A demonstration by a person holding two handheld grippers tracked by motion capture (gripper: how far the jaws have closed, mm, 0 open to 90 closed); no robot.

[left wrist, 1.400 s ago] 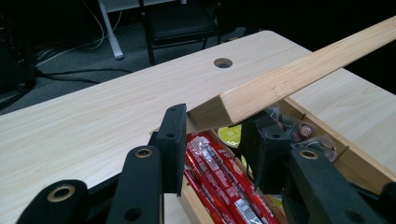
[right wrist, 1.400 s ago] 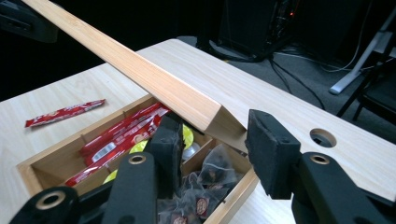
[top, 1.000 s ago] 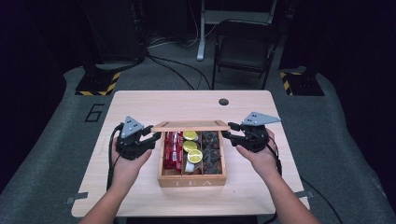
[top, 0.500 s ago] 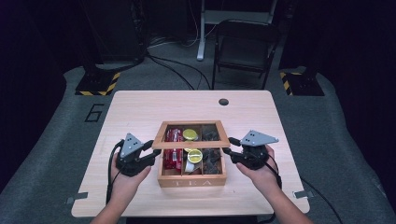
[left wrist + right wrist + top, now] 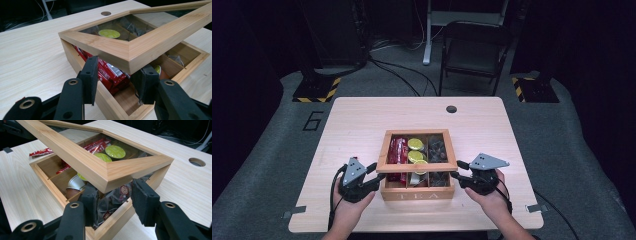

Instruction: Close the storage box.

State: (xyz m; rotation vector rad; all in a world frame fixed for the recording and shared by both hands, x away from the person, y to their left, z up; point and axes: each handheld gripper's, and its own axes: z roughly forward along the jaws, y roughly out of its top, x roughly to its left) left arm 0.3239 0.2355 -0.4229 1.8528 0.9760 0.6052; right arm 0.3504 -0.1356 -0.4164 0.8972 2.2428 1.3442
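Lowering: a glass-paned wooden lid (image 5: 419, 150) hangs tilted over a wooden tea box (image 5: 418, 192) on the light wood surface (image 5: 362, 125); the box carries the word TEA on its near wall
Left gripper (image 5: 373, 176): at the lid's near left corner; in the left gripper view its two black fingers (image 5: 90, 75) stand either side of that corner, one outside the box wall, one over the compartment; they sit partly apart and have just been spreading a little; whether the pads press the wood I cannot tell
Right gripper (image 5: 458, 176): at the lid's near right corner; in the right gripper view its fingers (image 5: 145, 201) flank the corner from below, partly apart; contact with the wood I cannot tell
Lid: far edge low at the back of the box, near edge raised above the rim; a gap shows between frame and box in both gripper views
Left compartment: red sachets (image 5: 110, 75), lying lengthwise
Middle compartment: yellow-green-topped capsules (image 5: 115, 151) seen through the glass; a silver-based capsule (image 5: 75, 183) nearer the front
Right compartment: dark wrapped tea bags (image 5: 112, 202)
Surface: a round cable hole (image 5: 451, 109) near the far edge; one red sachet (image 5: 41, 152) lies outside the box
Beyond: a folding chair (image 5: 474, 50) on the floor
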